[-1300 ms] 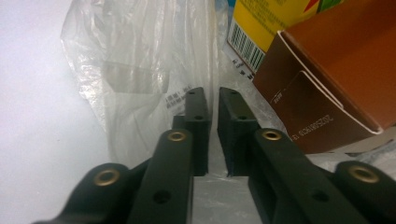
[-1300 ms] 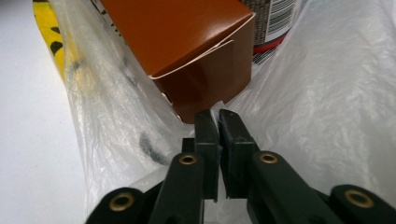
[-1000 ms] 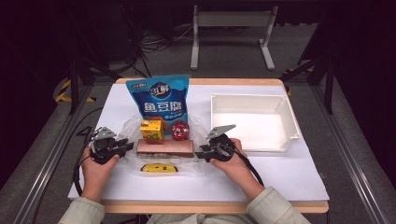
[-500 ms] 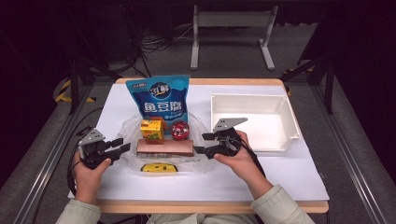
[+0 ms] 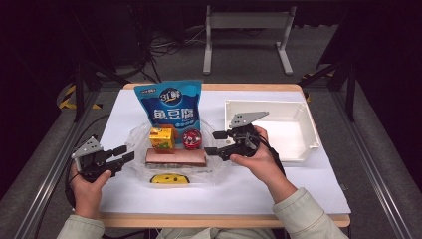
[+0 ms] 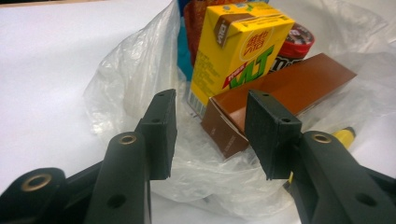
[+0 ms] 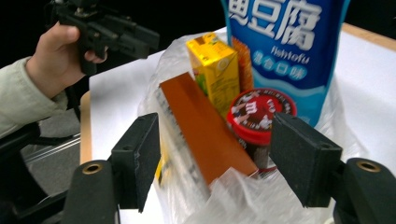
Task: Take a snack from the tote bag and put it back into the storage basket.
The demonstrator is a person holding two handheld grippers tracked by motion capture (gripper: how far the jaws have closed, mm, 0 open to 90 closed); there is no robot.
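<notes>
- Left claw (image 5: 124, 154) has pulled back toward the desk's (image 5: 308, 194) left edge — jaws apart, gripping nothing
- The crumpled clear plastic bag (image 5: 214, 169) lies open mid-desk, with the long brown carton (image 5: 175, 157) and yellow drink box (image 5: 161, 138) resting on it
- Right claw (image 5: 215, 143) has lifted off the bag's right side, also apart — both grips released, so unpacking looks next

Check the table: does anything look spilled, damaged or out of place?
Nothing stands out. The brown box, yellow carton and red-lidded tub sit intact on the crumpled plastic bag; no spill is visible.
</notes>
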